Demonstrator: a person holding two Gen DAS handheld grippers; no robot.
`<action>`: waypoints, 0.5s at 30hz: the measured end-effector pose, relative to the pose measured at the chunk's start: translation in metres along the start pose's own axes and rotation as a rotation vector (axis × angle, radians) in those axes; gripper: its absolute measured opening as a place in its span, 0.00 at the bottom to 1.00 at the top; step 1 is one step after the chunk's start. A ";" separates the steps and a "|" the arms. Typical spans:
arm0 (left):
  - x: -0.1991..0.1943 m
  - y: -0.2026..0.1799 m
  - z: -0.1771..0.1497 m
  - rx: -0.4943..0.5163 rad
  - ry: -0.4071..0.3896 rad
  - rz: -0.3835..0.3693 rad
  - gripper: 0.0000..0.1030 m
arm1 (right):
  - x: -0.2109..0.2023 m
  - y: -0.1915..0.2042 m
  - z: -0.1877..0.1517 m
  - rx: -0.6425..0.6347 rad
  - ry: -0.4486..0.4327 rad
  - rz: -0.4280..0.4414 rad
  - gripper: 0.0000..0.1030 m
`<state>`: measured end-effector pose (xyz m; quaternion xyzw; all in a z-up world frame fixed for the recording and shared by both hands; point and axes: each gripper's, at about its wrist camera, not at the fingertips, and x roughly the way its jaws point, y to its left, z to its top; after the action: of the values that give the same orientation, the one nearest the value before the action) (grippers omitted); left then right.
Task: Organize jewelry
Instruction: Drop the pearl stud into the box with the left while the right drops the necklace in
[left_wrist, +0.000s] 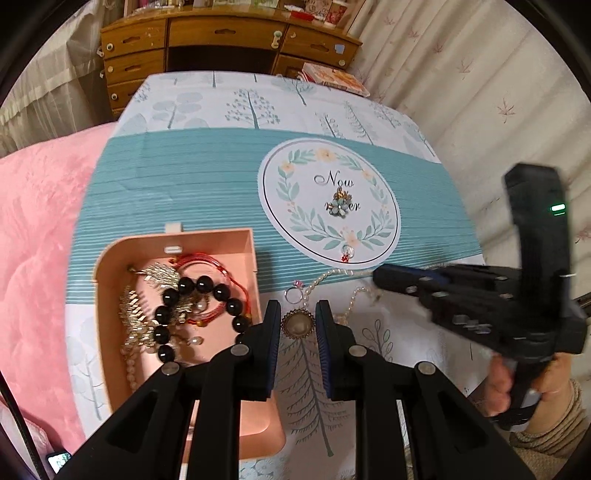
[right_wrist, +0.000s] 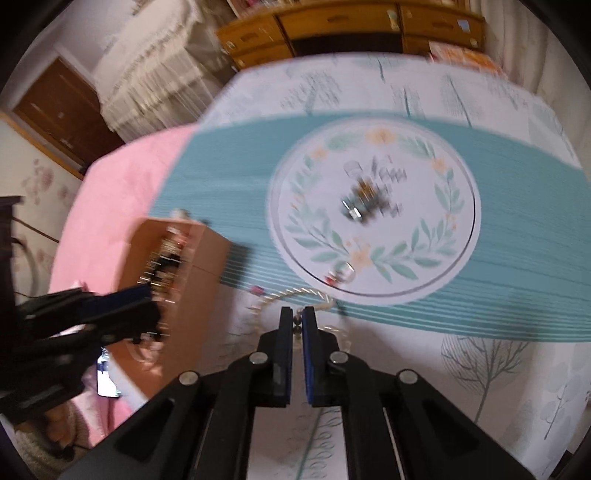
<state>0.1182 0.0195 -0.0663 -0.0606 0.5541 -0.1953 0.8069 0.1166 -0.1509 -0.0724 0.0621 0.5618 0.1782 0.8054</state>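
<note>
1. The pink jewelry box (left_wrist: 177, 295) sits on the counter (left_wrist: 166, 177), which wears a blue and white cloth. It is the landmark here. It already holds a black bead bracelet (left_wrist: 199, 314), red cord bracelets and gold leaf pieces.
2. The pearl necklace (left_wrist: 332, 275) lies on the cloth just to the right of the box. Its strand runs sideways, away from the box.
3. The right hand-held gripper (right_wrist: 297, 319) is clenched on the far end of the strand, the end away from the box. The view is blurry, so I cannot tell how firm the pinch is.
4. The left hand-held gripper (left_wrist: 297, 325) hangs between the box and that pinch. Its jaws are a little apart and grasp nothing. The round pearl pendant (left_wrist: 297, 325) lies on the cloth between its tips.
5. A ring (left_wrist: 293, 294) lies just beside the pendant. A flower brooch (left_wrist: 341, 205) lies farther from the box.
6. I think the necklace must go left into the box.
</note>
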 end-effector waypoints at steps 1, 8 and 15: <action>-0.006 0.001 -0.001 0.003 -0.011 0.002 0.16 | -0.014 0.007 0.002 -0.015 -0.031 0.017 0.05; -0.046 0.009 -0.010 0.002 -0.080 0.017 0.16 | -0.089 0.062 0.013 -0.121 -0.246 0.121 0.05; -0.070 0.019 -0.024 -0.004 -0.111 0.040 0.16 | -0.128 0.110 0.022 -0.221 -0.358 0.230 0.05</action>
<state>0.0794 0.0662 -0.0203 -0.0620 0.5099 -0.1745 0.8401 0.0741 -0.0921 0.0812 0.0675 0.3765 0.3153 0.8685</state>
